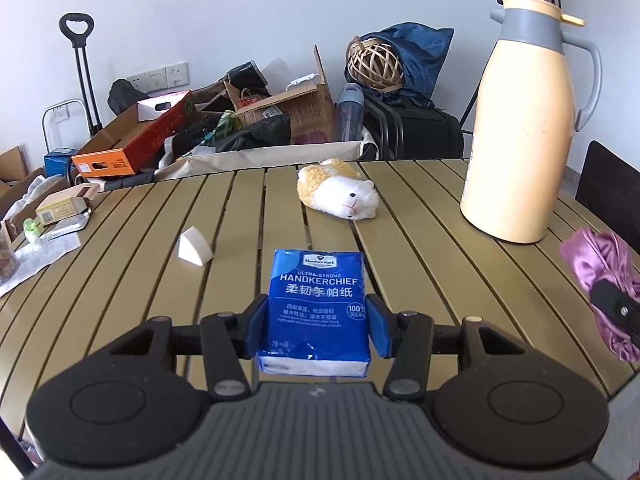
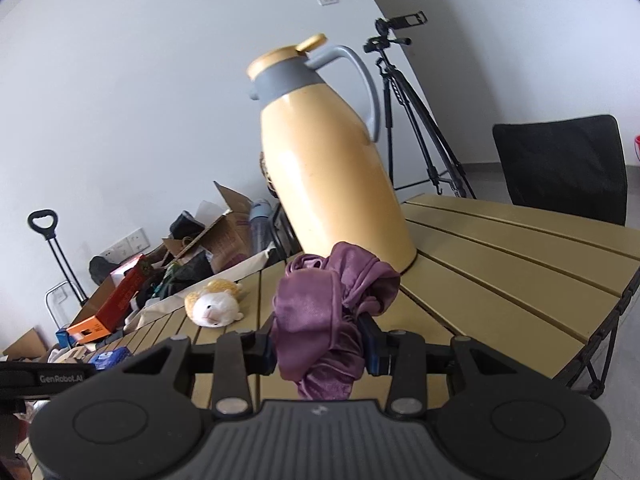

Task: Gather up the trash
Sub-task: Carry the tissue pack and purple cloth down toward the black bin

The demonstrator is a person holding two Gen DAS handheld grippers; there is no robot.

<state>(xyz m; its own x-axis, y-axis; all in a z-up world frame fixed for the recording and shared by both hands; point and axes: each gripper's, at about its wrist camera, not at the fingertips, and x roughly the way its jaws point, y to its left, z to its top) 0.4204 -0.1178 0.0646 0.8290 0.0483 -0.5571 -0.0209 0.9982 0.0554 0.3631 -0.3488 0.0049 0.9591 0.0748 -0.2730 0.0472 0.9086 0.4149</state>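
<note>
1. Purple satin cloth bunched in the right hand-held gripper hangs loose; a trailing fold could snag the yellow jug just behind.
2. Left hand-held gripper, at lower centre, clamps the blue tissue pack by its sides, above the counter; the smooth wrapper could slip.

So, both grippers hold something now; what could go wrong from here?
The purple cloth hangs loose below the right gripper and lies close to the yellow jug; it may drag against it. The left gripper holds the tissue pack by its sides only, so the soft pack might slip out.
</note>
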